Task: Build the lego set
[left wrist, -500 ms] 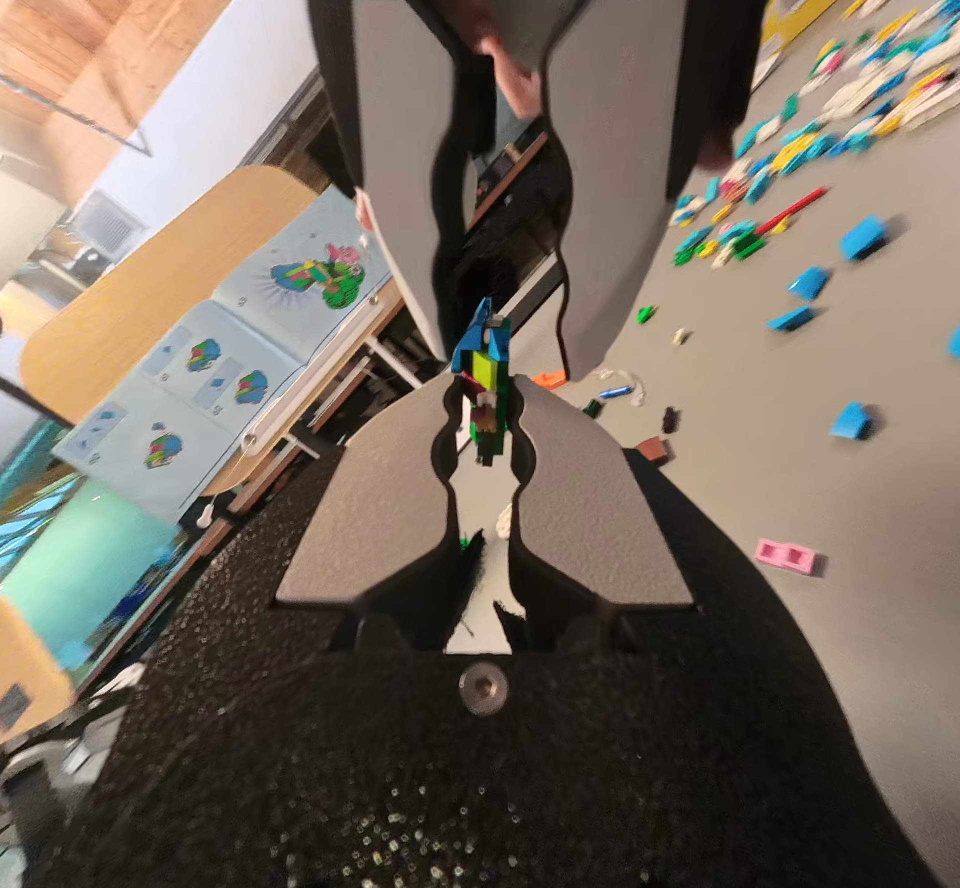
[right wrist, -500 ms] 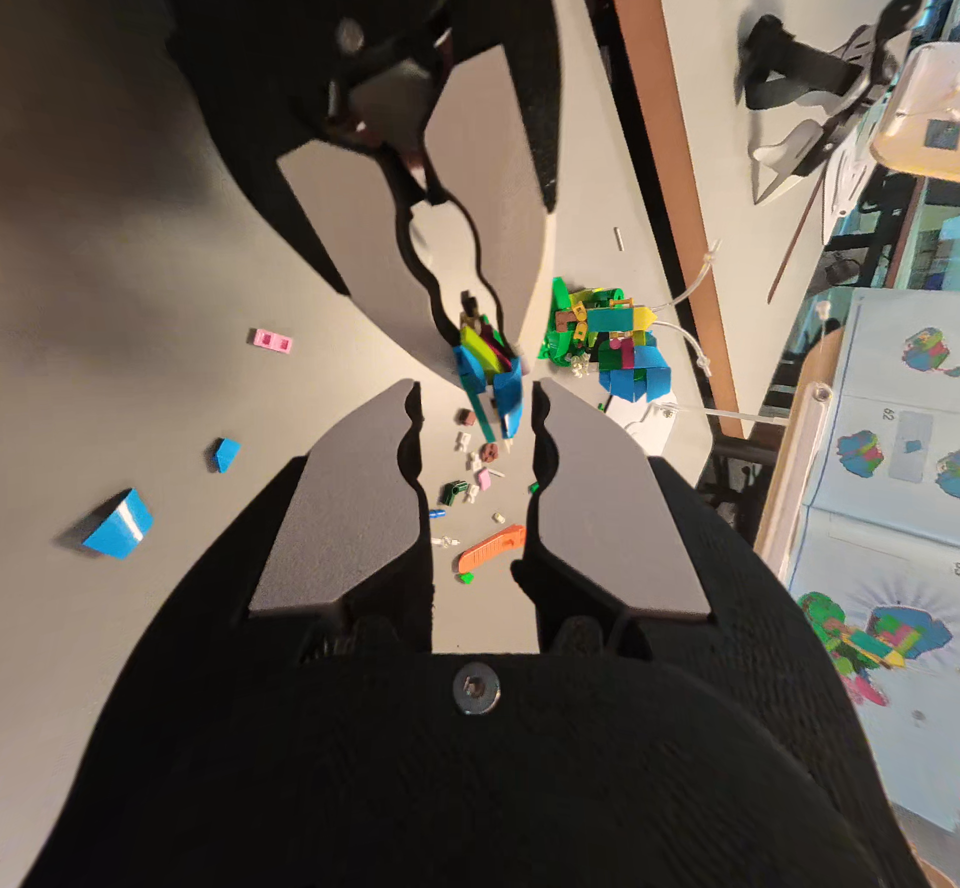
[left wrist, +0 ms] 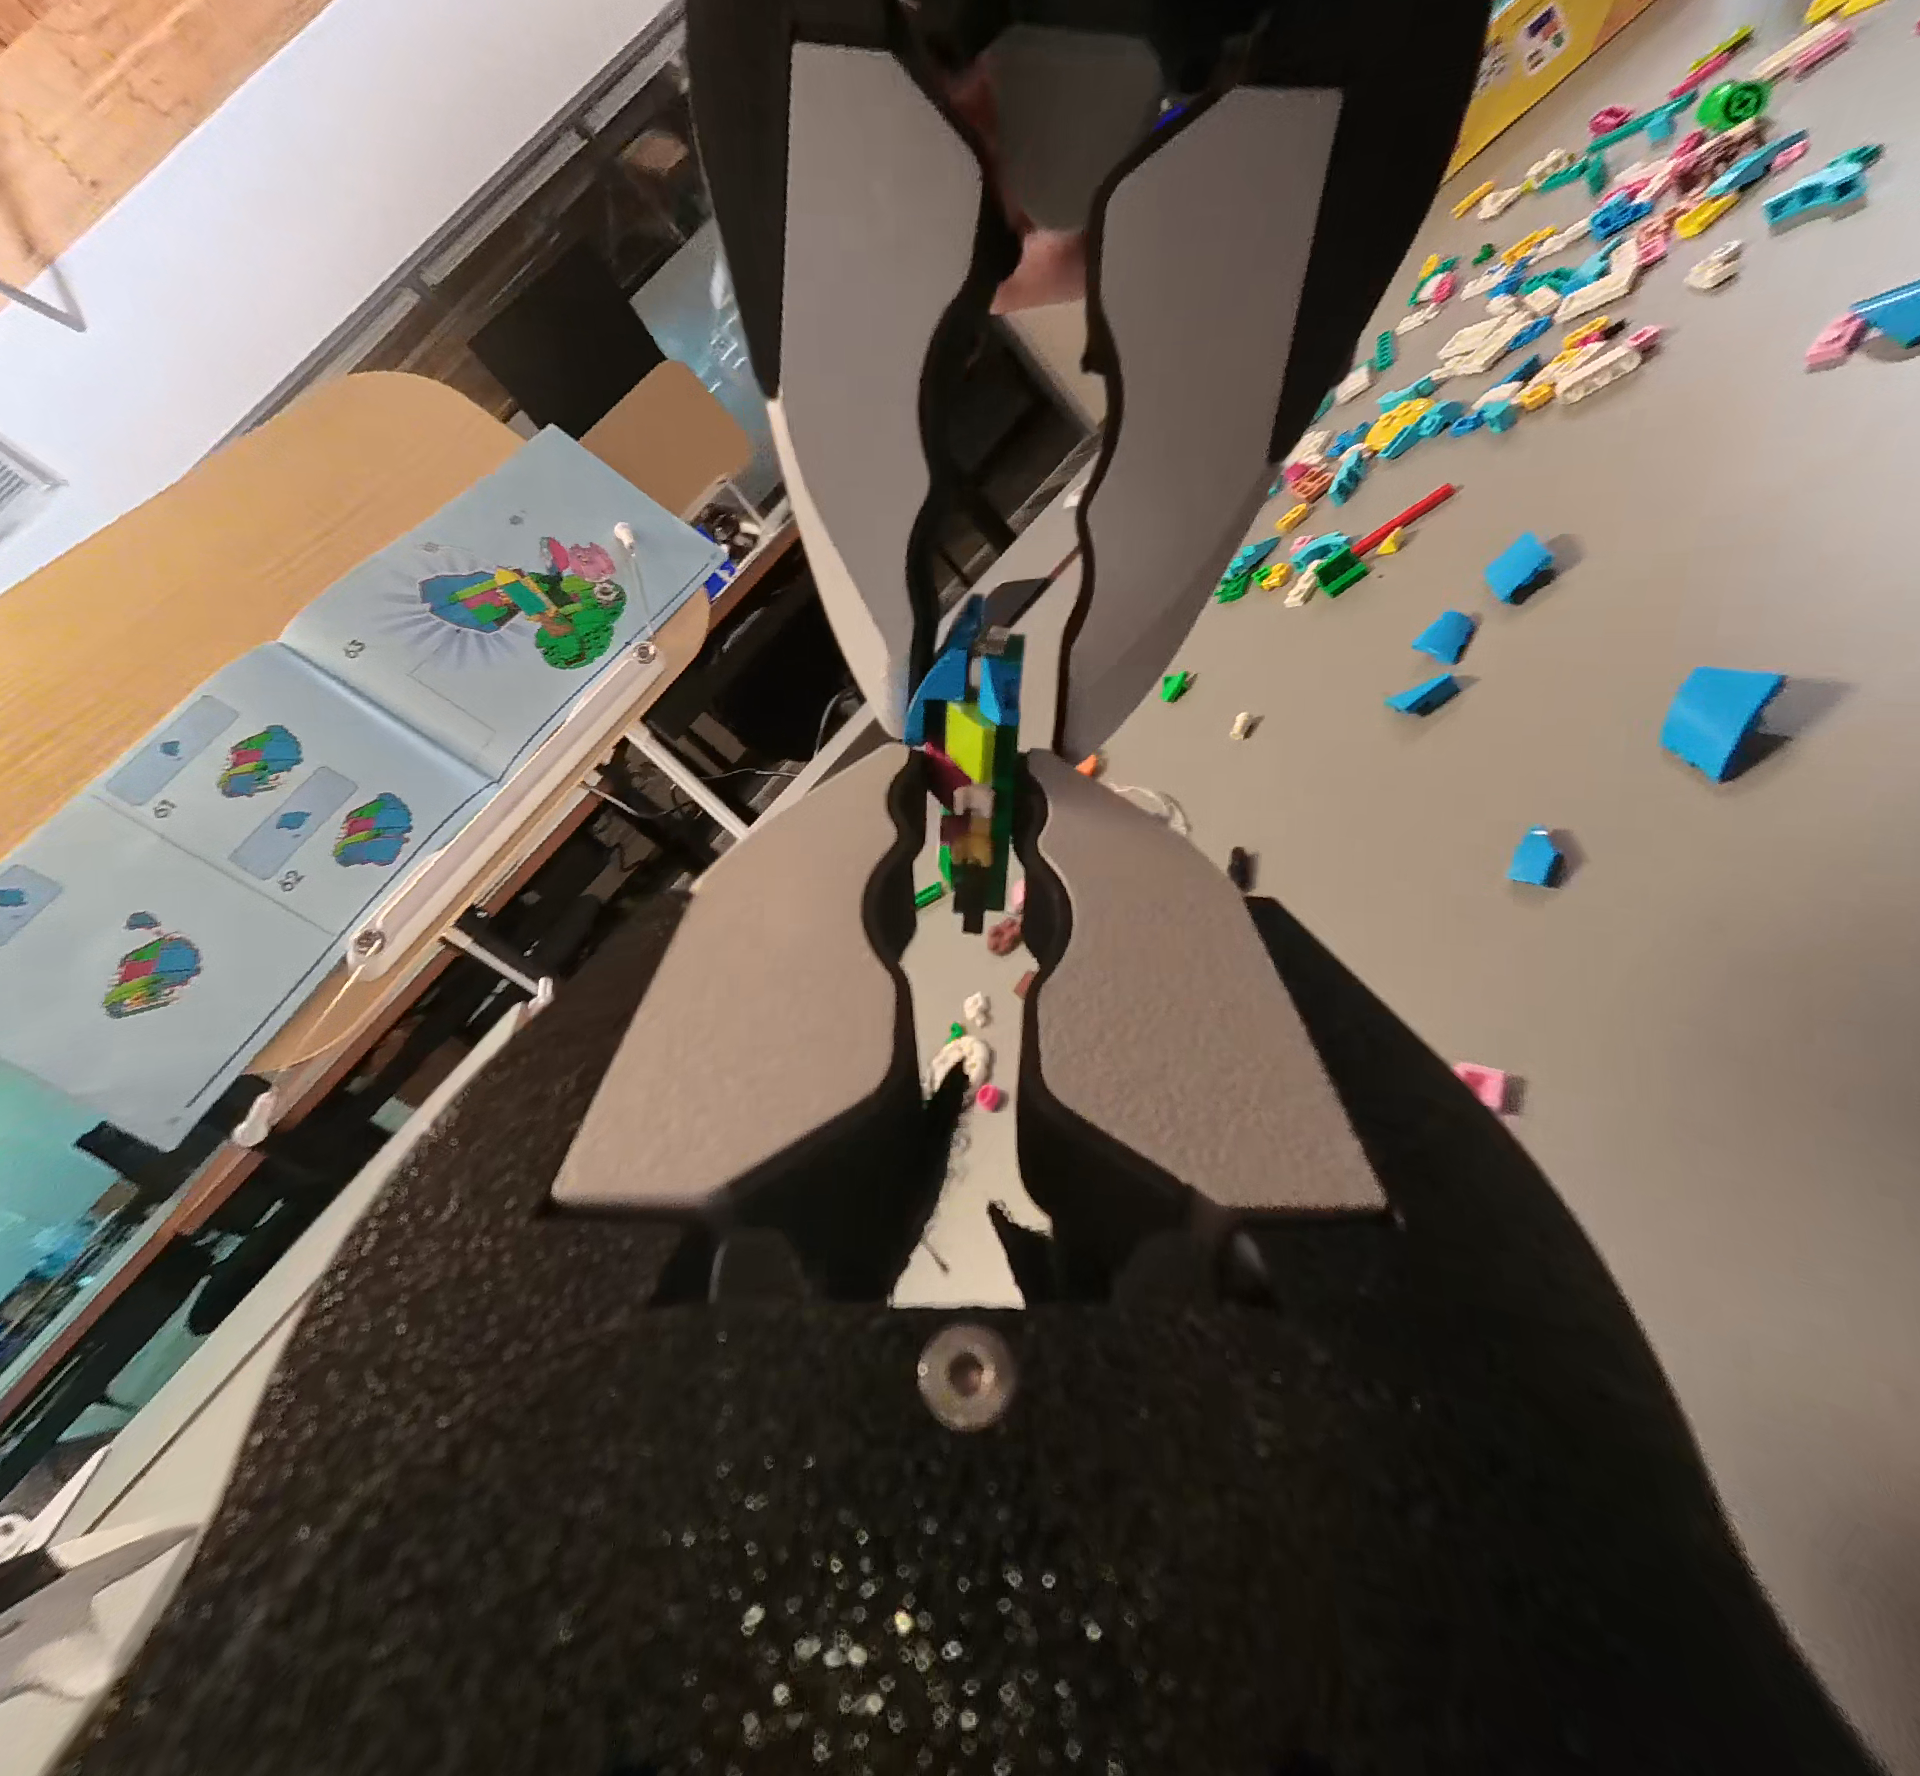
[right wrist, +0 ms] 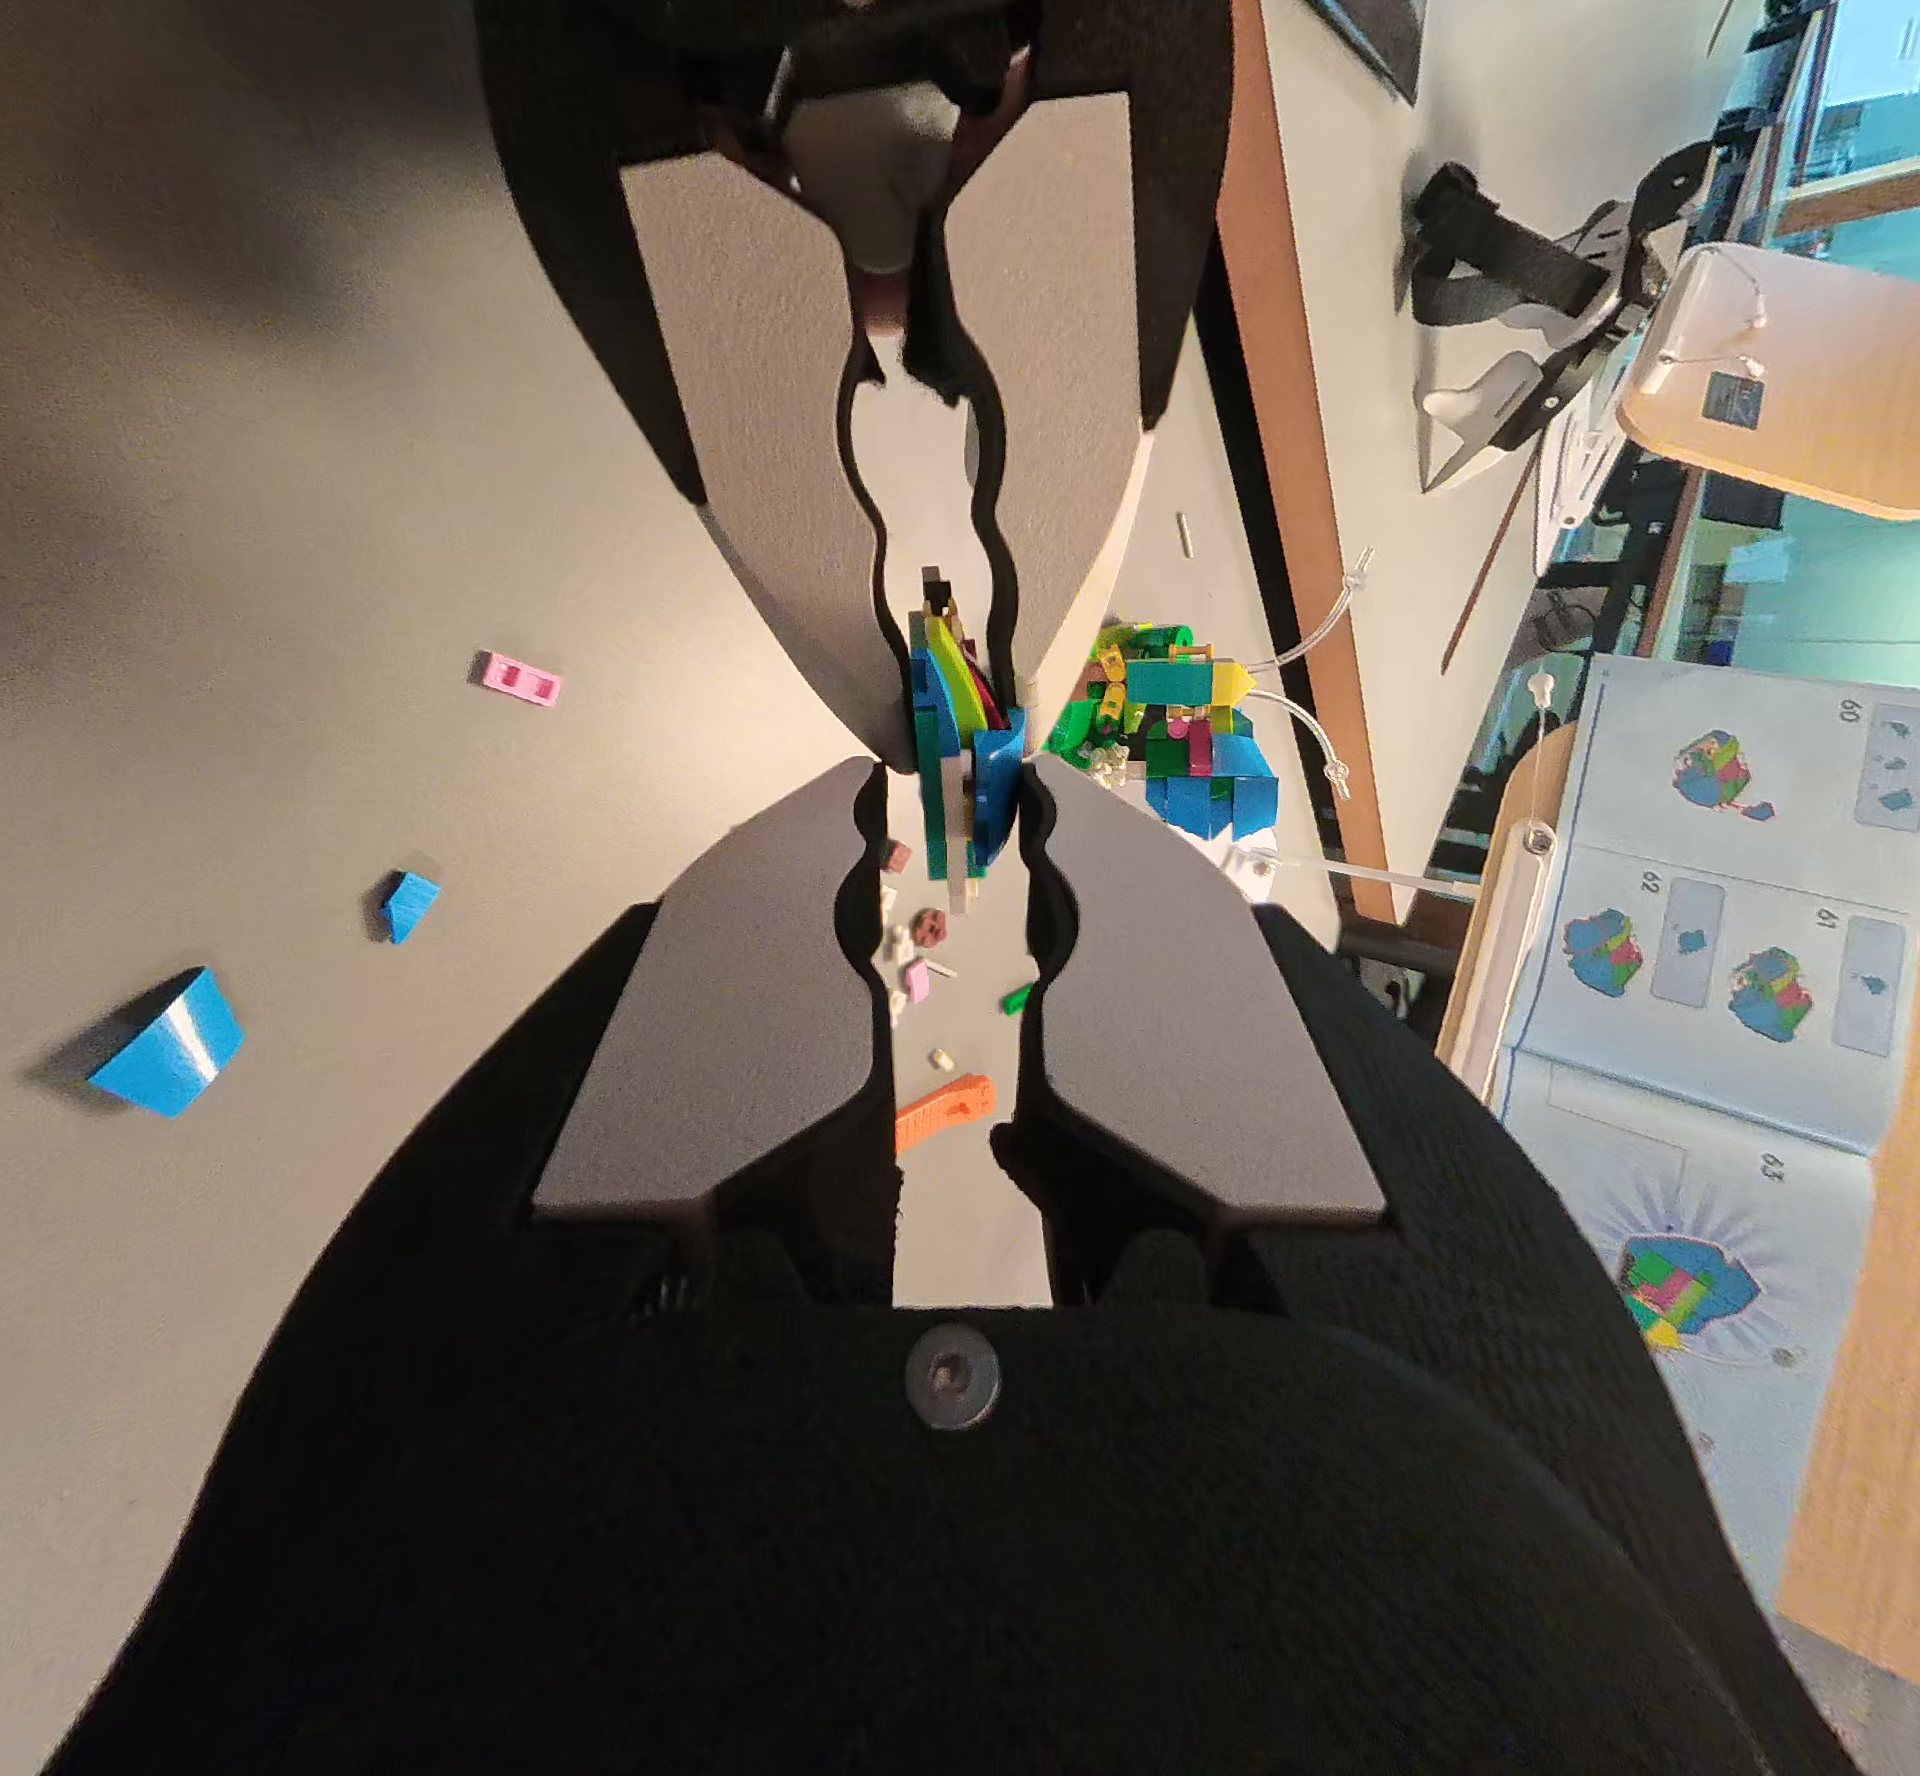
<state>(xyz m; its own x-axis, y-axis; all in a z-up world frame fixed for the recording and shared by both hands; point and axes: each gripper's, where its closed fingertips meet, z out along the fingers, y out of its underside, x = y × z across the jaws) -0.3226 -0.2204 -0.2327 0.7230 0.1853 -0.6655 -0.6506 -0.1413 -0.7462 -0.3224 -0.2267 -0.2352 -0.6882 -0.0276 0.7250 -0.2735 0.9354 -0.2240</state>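
Grippers meet tip to tip mid-frame: left gripper (left wrist: 966, 791) and right gripper (right wrist: 951, 781) both clench one multicoloured brick assembly (left wrist: 971, 760) above grey table (left wrist: 1558, 947).

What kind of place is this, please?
Probably an office or workshop room: a grey table strewn with loose bricks, an instruction booklet propped on a stand, and further desks behind.

blue-green-lime lego piece (left wrist: 971, 760), grey table (left wrist: 1558, 947)

Left tool (left wrist: 966, 781) and right tool (right wrist: 951, 770) meet tip-to-tip, both clamped.
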